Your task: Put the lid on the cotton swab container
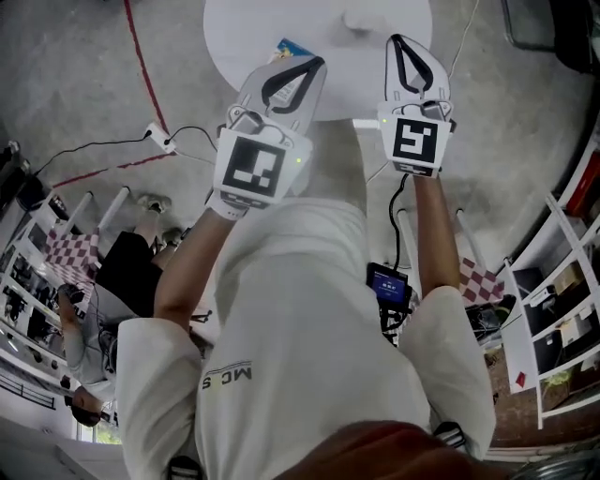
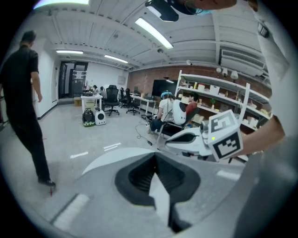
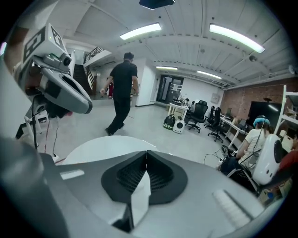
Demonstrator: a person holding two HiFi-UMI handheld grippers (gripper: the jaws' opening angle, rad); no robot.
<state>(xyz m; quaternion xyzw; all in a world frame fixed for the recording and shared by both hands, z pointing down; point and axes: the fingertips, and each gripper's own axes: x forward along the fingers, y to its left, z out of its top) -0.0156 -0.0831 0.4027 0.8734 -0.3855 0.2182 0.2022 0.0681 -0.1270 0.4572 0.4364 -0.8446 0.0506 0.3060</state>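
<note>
Bare forearms (image 1: 187, 272) are holding the left gripper (image 1: 314, 64) and right gripper (image 1: 401, 42), both pinched together on nothing, over the white table (image 1: 244, 28), where a pale shape (image 1: 361, 19), perhaps the swab container, is sitting farther back; seemingly just starting, they're needing to open and reach down.

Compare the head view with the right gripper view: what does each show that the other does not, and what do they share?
Only the head view shows the red line on the floor, the shelves at the right, and a blue item partly hidden at the table's near side. Only the right gripper view shows the ceiling lights and the office chairs. Both show the white round table, the left gripper, and the right gripper, whose jaws are together with nothing between them.
</note>
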